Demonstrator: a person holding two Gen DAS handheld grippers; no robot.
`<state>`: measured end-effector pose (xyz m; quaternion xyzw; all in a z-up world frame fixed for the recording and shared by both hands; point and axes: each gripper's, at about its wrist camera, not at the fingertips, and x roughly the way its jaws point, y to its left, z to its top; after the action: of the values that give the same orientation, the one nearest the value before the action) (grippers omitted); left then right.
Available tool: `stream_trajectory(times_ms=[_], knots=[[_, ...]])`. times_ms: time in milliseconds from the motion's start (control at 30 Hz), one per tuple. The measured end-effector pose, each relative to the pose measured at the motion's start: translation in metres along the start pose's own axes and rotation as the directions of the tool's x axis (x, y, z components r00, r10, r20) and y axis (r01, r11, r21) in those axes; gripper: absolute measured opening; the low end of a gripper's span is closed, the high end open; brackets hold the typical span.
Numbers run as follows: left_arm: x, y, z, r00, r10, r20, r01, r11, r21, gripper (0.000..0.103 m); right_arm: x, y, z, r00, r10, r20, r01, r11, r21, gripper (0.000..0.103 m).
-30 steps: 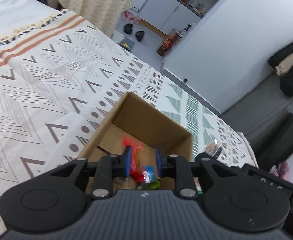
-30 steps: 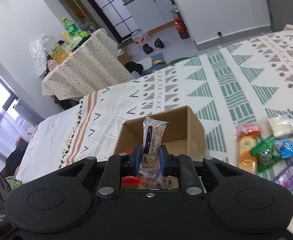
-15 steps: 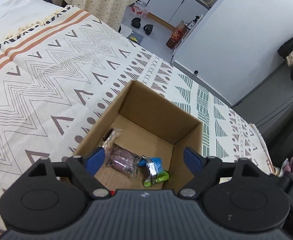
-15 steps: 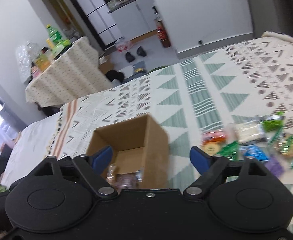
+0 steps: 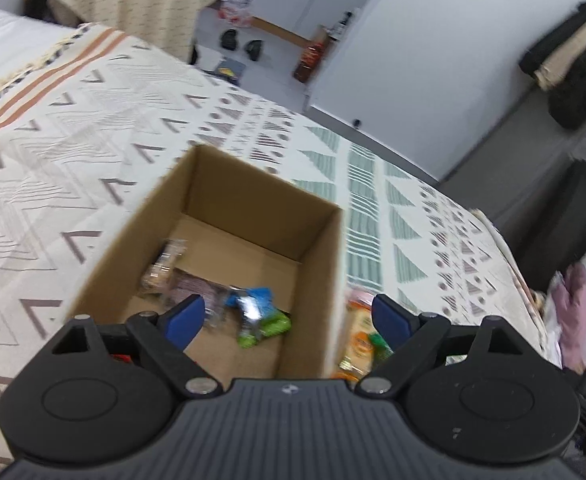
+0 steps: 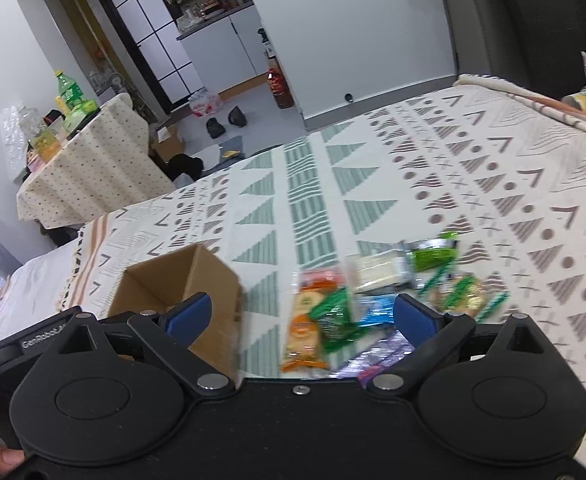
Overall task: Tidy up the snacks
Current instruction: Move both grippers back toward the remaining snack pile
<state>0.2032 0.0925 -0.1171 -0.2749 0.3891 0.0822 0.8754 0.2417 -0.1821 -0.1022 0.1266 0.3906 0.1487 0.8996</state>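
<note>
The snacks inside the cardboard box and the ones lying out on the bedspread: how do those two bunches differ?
The snacks in the box sit on the floor of the cardboard box, walled in; the snacks on the bedspread lie loose on the patterned cloth beside it. The boxed bunch looks smaller, the loose one larger and more spread out. Both are small wrapped packets, green and blue among them, and neither open claw holds any.
</note>
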Motion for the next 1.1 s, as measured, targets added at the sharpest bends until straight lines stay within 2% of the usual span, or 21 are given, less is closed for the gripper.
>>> stream_trajectory(times_ms=[100,400,533,667,967,1100], knots=[[-0.001,-0.017,-0.007,0.999,-0.042,-0.025,0.044,0.997,0.057,0.090,-0.008,-0.015,0.006,1.000,-0.013,0.002,0.013,1.000,-0.006,0.098],[0.009,-0.061,-0.027,0.991,-0.085,-0.107,0.105,0.973,0.203,0.090,-0.015,-0.061,0.008,1.000,-0.019,0.012,0.019,1.000,0.018,0.098],[0.018,-0.083,-0.039,0.987,-0.075,-0.141,0.113,0.952,0.284,0.090,-0.008,-0.087,0.005,1.000,-0.019,0.007,0.018,0.996,0.084,0.098],[0.029,-0.100,-0.050,0.984,-0.063,-0.165,0.115,0.937,0.329,0.090,-0.006,-0.102,0.005,0.999,-0.040,0.002,0.039,0.996,0.080,0.098],[0.055,-0.132,-0.069,0.982,-0.026,-0.186,0.097,0.918,0.385,0.090,0.002,-0.127,0.004,0.999,0.032,-0.029,-0.029,0.995,0.097,0.098],[0.070,-0.143,-0.075,0.979,-0.010,-0.201,0.091,0.912,0.399,0.089,0.008,-0.143,0.005,0.998,0.055,-0.029,-0.050,0.990,0.129,0.092]])
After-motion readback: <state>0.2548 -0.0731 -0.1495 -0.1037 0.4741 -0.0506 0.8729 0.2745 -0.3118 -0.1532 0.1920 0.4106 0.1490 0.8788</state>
